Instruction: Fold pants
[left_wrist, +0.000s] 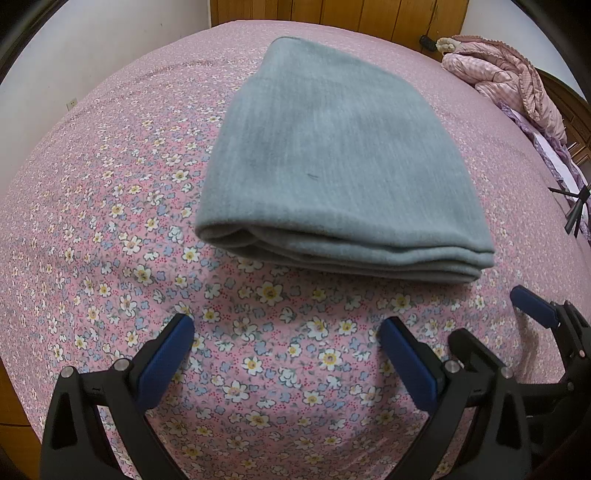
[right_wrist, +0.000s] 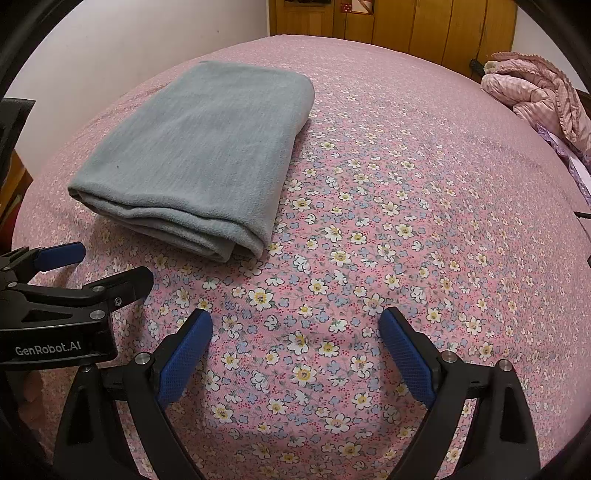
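1. The pants (left_wrist: 332, 147) are grey-blue, of a soft fleecy cloth, folded into a flat, thick, roughly rectangular bundle. Several stacked layers show along the near edge, and the far end is a rounded fold.
2. The bundle lies on the bed (left_wrist: 110, 221), ahead of both tools. In the right wrist view it sits up and to the left (right_wrist: 199, 155).
3. The left hand-held gripper (left_wrist: 286, 326) hovers just short of the pants' near edge, its blue-padded fingers spread wide with nothing between them.
4. The right hand-held gripper (right_wrist: 295, 321) is likewise spread wide and holds nothing, over bare sheet to the right of the bundle. The two tools are close side by side.
5. The bed wears a pink sheet printed with small white, yellow and blue flowers.
6. A crumpled pink quilt (left_wrist: 506, 74) lies at the bed's far right corner.
7. A wooden headboard (right_wrist: 424, 26) stands behind the bed, and a white wall (right_wrist: 129, 44) runs along the left.
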